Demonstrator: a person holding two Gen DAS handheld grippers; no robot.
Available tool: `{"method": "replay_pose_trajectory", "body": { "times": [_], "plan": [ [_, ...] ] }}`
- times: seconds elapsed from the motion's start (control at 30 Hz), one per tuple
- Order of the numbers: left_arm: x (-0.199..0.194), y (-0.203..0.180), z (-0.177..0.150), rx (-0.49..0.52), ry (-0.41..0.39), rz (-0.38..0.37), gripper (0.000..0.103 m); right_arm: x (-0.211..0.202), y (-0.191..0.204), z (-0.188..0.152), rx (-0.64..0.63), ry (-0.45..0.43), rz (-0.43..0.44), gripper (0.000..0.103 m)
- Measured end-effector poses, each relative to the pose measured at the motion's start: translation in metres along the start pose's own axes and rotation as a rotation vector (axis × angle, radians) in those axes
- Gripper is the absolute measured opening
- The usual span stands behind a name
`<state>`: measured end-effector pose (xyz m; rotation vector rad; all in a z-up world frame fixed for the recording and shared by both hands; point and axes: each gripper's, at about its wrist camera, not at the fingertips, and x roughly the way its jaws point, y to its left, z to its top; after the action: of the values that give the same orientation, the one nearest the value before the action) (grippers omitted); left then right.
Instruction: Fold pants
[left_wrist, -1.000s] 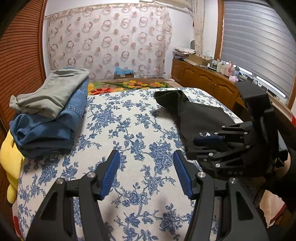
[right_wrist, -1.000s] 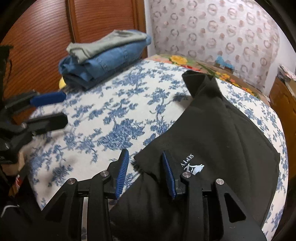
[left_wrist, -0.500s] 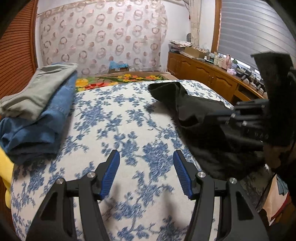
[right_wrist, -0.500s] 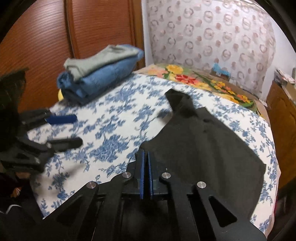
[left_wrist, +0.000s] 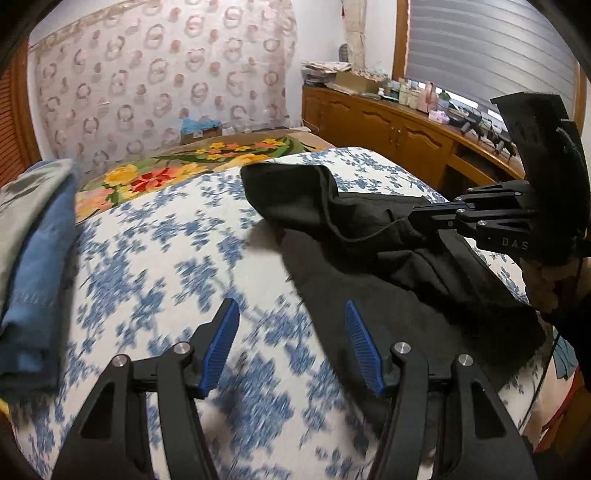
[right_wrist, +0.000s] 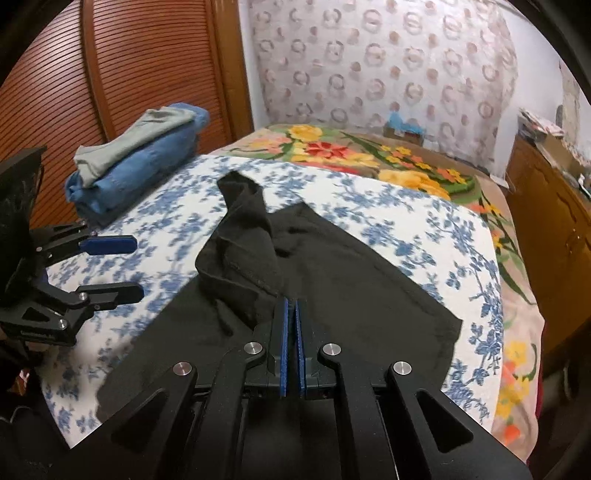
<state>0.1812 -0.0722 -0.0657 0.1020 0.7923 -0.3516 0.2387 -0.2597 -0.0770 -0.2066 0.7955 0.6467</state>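
Black pants (right_wrist: 354, 288) lie on the blue-flowered bedspread (right_wrist: 424, 214); in the left wrist view the pants (left_wrist: 369, 236) lie on the right half of the bedspread (left_wrist: 155, 258). My right gripper (right_wrist: 291, 314) is shut on a fold of the pants and lifts it above the lower layer; it enters the left wrist view from the right (left_wrist: 417, 218). My left gripper (left_wrist: 291, 325) is open and empty, hovering over the bed at the pants' left edge; it shows in the right wrist view (right_wrist: 125, 266).
A stack of folded blue jeans and grey trousers (right_wrist: 144, 155) sits at the bed's far left, also in the left wrist view (left_wrist: 29, 251). A wooden cabinet (left_wrist: 399, 136) with clutter runs along the right wall. A slatted wooden door (right_wrist: 110, 74) stands left.
My right gripper has closed on the pants' edge and pulled it up and over, so the fabric now folds onto itself. My left gripper has swung right toward the pants, still open.
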Motion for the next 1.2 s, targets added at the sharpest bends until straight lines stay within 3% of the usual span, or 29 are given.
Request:
{"method": "replay_pose_trajectory", "body": {
  "times": [0.37, 0.57, 0.73, 0.77, 0.9, 1.0, 1.2],
  "plan": [
    [0.037, -0.012, 0.004, 0.038, 0.078, -0.009, 0.059, 0.009, -0.044, -0.006, 0.072, 0.007, -0.007, 0.001],
    [0.036, -0.011, 0.004, 0.026, 0.083, -0.025, 0.059, -0.002, -0.067, -0.009, 0.118, -0.033, -0.080, 0.001],
    [0.037, -0.009, 0.006, 0.021, 0.084, -0.030, 0.060, -0.003, -0.079, -0.013, 0.156, -0.022, -0.081, 0.001],
    [0.037, -0.009, 0.006, 0.021, 0.084, -0.029, 0.060, -0.003, -0.080, -0.014, 0.162, -0.020, -0.078, 0.004],
    [0.036, -0.008, 0.007, 0.021, 0.084, -0.029, 0.060, -0.008, -0.084, -0.016, 0.176, -0.028, -0.084, 0.033],
    [0.036, -0.009, 0.006, 0.021, 0.083, -0.030, 0.060, -0.003, -0.087, -0.017, 0.185, -0.005, -0.079, 0.037],
    [0.036, -0.009, 0.007, 0.021, 0.083, -0.029, 0.060, 0.012, -0.086, -0.018, 0.173, 0.054, -0.095, 0.034]
  ]
}}
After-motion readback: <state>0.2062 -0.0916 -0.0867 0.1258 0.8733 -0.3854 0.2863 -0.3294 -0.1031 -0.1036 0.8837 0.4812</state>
